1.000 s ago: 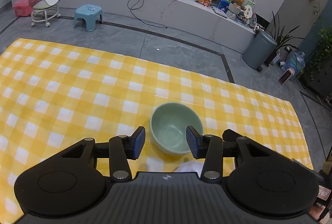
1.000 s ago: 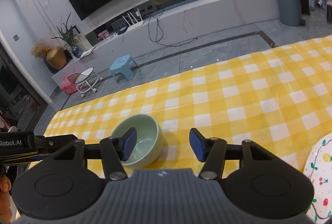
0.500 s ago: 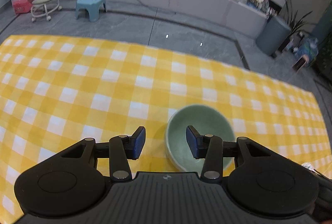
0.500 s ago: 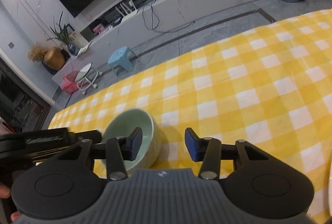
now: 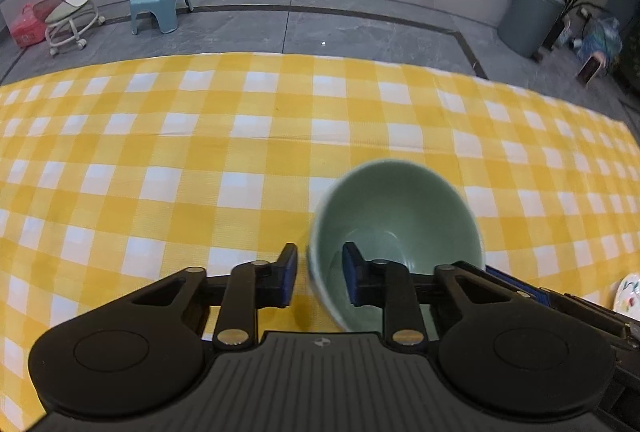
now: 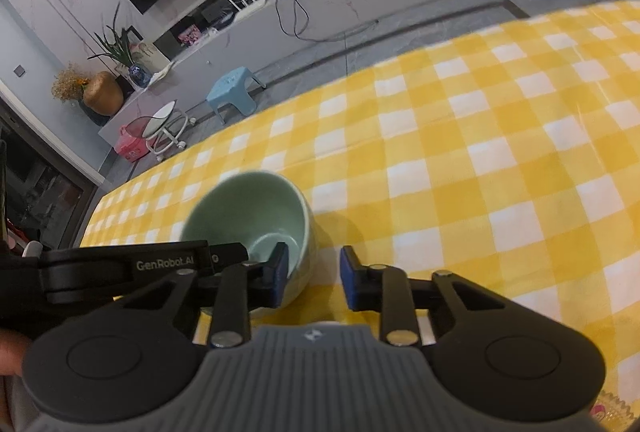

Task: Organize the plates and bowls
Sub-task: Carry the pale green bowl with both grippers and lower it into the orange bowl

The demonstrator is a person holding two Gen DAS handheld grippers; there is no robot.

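A pale green bowl (image 5: 400, 220) stands on the yellow checked tablecloth (image 5: 200, 151). My left gripper (image 5: 320, 280) straddles the bowl's left rim, one pad outside and one inside. Its jaws are closing, and a thin gap still shows at the outer pad. In the right wrist view the bowl (image 6: 248, 207) has my right gripper (image 6: 312, 278) over its right rim. There the left pad is inside and the right pad stands clear of the wall, with the jaws closing. The left gripper's body (image 6: 132, 266) reaches in from the left. A hand shows at the lower left edge.
A white patterned plate (image 5: 630, 292) lies on the cloth at the right edge; its rim (image 6: 612, 408) shows at the bottom right too. Beyond the table's far edge are grey floor, a blue stool (image 5: 160, 5) and a grey bin (image 5: 528, 15).
Both grippers have come down and closer to the bowl. Their jaws have narrowed, and each pair now stands astride the bowl's rim on opposite sides.
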